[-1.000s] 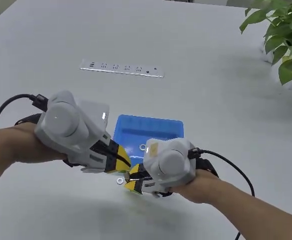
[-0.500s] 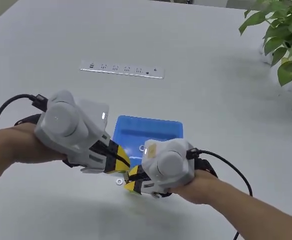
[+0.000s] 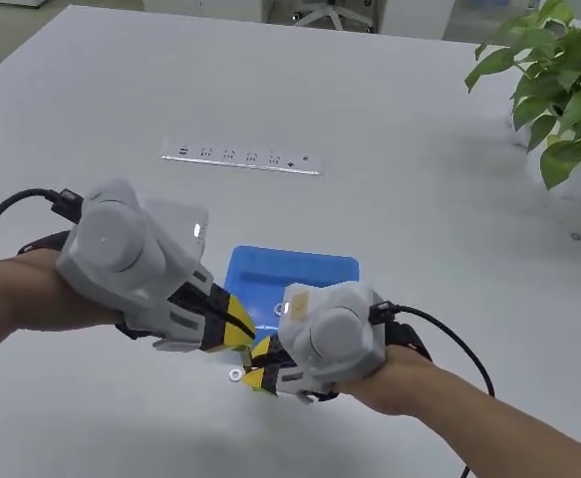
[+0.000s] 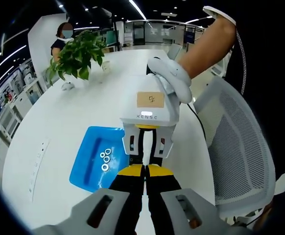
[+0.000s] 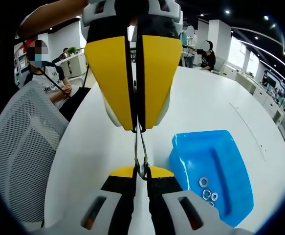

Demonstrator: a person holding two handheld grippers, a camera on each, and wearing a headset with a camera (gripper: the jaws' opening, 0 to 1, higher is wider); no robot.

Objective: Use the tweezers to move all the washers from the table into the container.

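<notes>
Tweezers (image 5: pixel 140 152) pinched between both grippers, at the near edge of the blue container (image 3: pixel 290 274).

In the right gripper view the tweezers are two thin metal arms. Their spread end is clamped in the pressed-together yellow jaws of the left gripper (image 3: pixel 232 329). Their narrowed end meets the right gripper (image 3: pixel 255 370), whose jaws are also squeezed tight on it. The washers (image 4: pixel 105 159) are small flat silvery rings with open centres. A small cluster of them lies loose on the floor of the container, a shallow rectangular tray. One more washer (image 3: pixel 234 375) sits on the white table (image 3: pixel 390 199), just near the container's near-left corner and under the grippers. A power strip (image 3: pixel 240 157) lies farther off, and a leafy plant (image 3: pixel 559 90) stands at far right.
</notes>
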